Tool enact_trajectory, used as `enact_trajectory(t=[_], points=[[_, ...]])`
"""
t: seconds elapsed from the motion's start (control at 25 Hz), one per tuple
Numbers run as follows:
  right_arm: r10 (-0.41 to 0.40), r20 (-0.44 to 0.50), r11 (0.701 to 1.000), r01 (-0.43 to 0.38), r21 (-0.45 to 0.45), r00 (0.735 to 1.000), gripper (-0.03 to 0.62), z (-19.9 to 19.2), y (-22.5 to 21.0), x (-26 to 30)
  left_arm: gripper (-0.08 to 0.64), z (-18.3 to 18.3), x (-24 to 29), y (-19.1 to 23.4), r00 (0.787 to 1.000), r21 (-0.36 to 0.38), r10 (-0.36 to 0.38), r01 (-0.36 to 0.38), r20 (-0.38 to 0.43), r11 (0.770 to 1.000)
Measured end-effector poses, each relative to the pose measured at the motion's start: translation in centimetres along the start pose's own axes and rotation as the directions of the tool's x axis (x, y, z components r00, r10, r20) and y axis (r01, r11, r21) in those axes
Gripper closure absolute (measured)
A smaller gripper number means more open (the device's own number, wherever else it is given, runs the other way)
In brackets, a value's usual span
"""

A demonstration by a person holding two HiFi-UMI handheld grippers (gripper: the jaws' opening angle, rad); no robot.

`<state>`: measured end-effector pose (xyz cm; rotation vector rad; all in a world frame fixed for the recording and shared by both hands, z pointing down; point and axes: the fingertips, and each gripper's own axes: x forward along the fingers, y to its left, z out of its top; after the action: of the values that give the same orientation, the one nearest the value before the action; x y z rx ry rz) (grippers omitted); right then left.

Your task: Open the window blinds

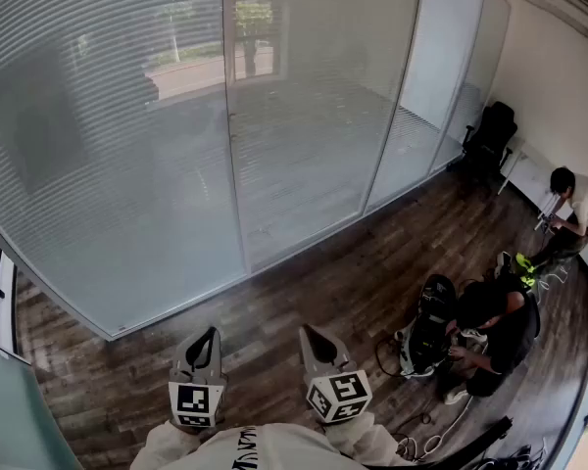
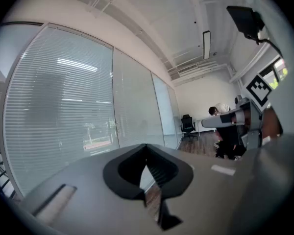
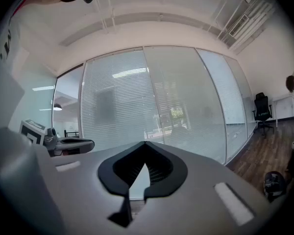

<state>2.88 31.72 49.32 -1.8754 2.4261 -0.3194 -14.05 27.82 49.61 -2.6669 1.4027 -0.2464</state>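
Left hand-held gripper (image 1: 207, 335), 7 o'clock, and right hand-held gripper (image 1: 310, 332), 5 o'clock: clenched, empty. Blinds (image 1: 98, 116), 11 o'clock, lowered behind glass (image 1: 309, 125), slats closed, well apart from both. Not yet begun: approach and opening left to do.

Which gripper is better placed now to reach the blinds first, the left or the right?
Left gripper, but only slightly: it sits nearer the post between panes. Right gripper is equally shut, empty and short of the blinds.
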Motion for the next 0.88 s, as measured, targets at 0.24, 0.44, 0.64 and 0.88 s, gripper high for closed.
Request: enact_trajectory(t=[0.24,0.44,0.64,0.88], points=[[0.009,0.000,1.000,-0.009,0.005,1.000,0.592,-0.1,-0.5,-0.4,0.560,-0.2,0.1,-0.7,1.000,0.004,0.011,-0.011,-0.005,1.000],[0.025,0.001,0.999,-0.025,0.032,1.000,0.592,-0.6,-1.3,-0.9,0.560,-0.2,0.4,-1.7,1.000,0.002,0.009,-0.009,-0.013,1.000],[0.041,0.003,0.997,-0.041,0.058,0.999,0.592,-1.0,-2.3,-2.0,0.560,-0.4,0.4,-3.1,1.000,0.005,0.024,-0.024,-0.018,1.000],[0.023,-0.017,0.998,-0.022,0.051,1.000,0.592,-1.7,-4.0,-2.7,0.560,-1.2,0.2,-4.2,0.998,-0.003,0.033,-0.033,-0.044,0.999]])
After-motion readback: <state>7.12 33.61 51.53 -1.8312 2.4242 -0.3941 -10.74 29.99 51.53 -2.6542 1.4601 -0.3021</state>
